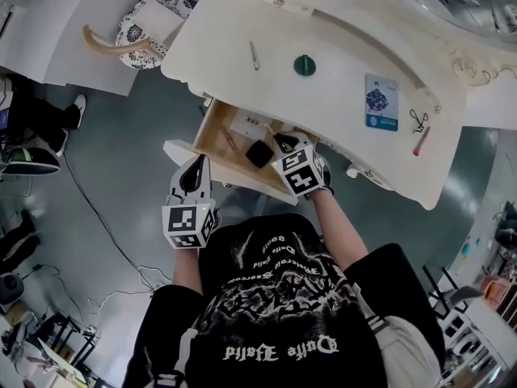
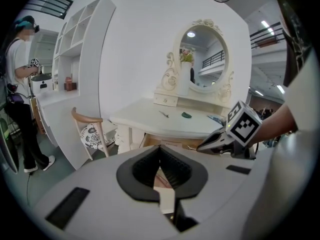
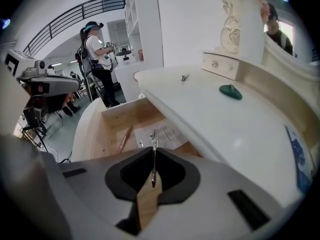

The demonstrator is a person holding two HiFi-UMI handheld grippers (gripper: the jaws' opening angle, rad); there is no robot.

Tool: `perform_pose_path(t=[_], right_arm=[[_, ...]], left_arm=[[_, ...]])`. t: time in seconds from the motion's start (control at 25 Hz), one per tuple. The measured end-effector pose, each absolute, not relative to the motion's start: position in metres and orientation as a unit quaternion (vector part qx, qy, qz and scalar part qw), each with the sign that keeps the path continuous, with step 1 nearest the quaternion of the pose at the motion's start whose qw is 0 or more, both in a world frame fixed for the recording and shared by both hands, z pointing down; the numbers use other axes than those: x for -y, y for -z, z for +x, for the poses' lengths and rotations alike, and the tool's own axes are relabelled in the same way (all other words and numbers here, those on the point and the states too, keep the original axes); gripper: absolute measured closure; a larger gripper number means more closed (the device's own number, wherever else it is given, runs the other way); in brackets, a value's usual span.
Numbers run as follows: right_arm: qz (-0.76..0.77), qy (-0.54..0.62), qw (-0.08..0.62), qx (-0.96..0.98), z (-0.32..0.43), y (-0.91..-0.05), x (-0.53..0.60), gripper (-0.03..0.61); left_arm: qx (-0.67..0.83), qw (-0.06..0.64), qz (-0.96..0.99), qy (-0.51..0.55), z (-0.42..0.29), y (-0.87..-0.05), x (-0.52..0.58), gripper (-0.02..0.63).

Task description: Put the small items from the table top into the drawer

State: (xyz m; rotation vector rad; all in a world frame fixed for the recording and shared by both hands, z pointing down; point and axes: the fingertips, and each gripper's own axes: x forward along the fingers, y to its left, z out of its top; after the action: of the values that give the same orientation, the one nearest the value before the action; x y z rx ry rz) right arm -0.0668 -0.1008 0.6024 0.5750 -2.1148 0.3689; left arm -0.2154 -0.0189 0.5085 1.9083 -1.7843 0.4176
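Wood lines the open drawer (image 1: 212, 128) that juts from under the front edge of the white curved dressing-table worktop (image 1: 339, 79). The right gripper (image 3: 153, 151) hangs over this drawer and points down into it. Its jaws are pressed together on a thin silver metal pin (image 3: 153, 166), which stands upright between the pads with its head poking out past the tips. Below it in the drawer lie a sheet of printed paper (image 3: 170, 132) and a slim wooden stick (image 3: 125, 138), the stick nearer the drawer's left wall. The left gripper (image 2: 160, 151) is held just off the drawer's outer front corner, over the grey floor, with its jaws closed together and nothing between them. On the worktop lie a small silver metal clip (image 1: 254, 55), a dark green round piece (image 1: 304, 65), a blue and white card (image 1: 381, 102), a small black clip-like thing (image 1: 418, 120) and a thin red pen-like stick (image 1: 422, 140), the last three towards the right end. A wooden chair with a patterned cushion (image 1: 149, 23) stands beside the worktop's left end.
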Motion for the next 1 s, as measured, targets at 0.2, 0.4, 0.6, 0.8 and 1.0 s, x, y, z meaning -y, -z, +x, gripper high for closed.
perform_pose_path(t=[0.2, 0.4, 0.6, 0.8, 1.0], right_arm=[[0.227, -0.164, 0.449, 0.848, -0.080, -0.614, 0.104, 0.546], [0.225, -0.178, 0.458, 0.841, -0.091, -0.632, 0.108, 0.546], [0.224, -0.188, 0.466, 0.835, -0.105, -0.646, 0.110, 0.546], [0.224, -0.190, 0.482, 0.826, -0.106, -0.663, 0.114, 0.546], [0.232, -0.197, 0.489, 0.817, -0.100, -0.672, 0.115, 0.546]], left_arm=[[0.655, 0.255, 0.694, -0.155, -0.218, -0.513, 0.017, 0.598], [0.656, 0.260, 0.694, -0.145, -0.217, -0.513, 0.021, 0.598], [0.659, 0.263, 0.689, -0.149, -0.223, -0.514, 0.020, 0.598], [0.671, 0.264, 0.676, -0.151, -0.236, -0.512, 0.019, 0.598], [0.679, 0.270, 0.665, -0.153, -0.244, -0.515, 0.014, 0.598]])
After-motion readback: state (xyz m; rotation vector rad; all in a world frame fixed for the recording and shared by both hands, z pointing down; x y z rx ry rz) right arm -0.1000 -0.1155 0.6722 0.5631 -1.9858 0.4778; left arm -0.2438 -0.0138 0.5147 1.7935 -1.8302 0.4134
